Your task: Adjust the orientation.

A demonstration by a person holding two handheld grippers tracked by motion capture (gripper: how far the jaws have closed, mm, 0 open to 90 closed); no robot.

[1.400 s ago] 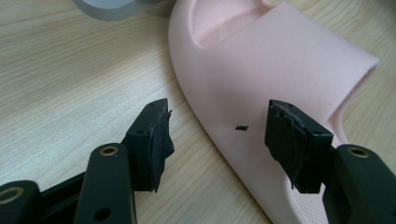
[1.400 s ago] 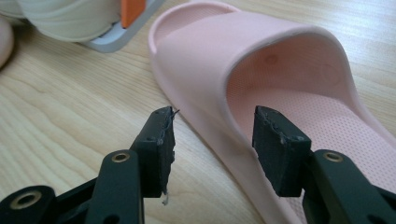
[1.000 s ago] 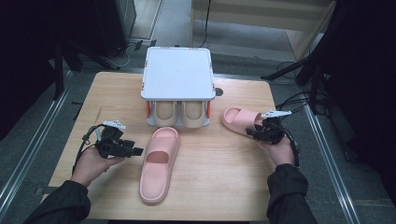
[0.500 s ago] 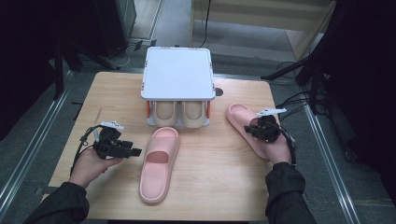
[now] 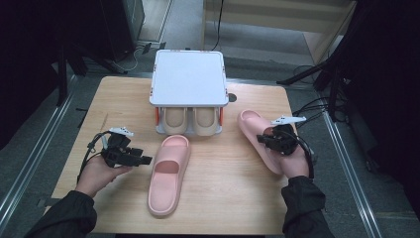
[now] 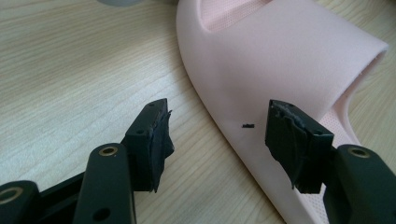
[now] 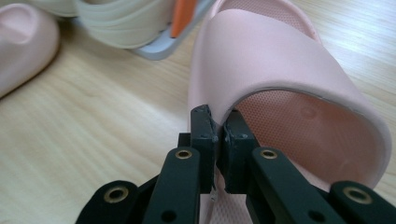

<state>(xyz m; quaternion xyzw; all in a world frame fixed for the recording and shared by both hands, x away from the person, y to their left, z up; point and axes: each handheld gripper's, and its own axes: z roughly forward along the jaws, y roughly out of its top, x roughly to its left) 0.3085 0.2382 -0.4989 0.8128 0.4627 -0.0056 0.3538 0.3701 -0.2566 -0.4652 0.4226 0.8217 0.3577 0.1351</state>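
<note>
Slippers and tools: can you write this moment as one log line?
right tool: shut on right pink slipper | left tool: open beside left pink slipper

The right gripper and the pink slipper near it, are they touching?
Touching. In the right gripper view, the right gripper is shut on the side wall of the right pink slipper, where its strap meets the sole, with no gap.

Two pink slippers flat on table: one (image 5: 168,174) centre, other (image 5: 257,136) right (edge clamped).
</note>
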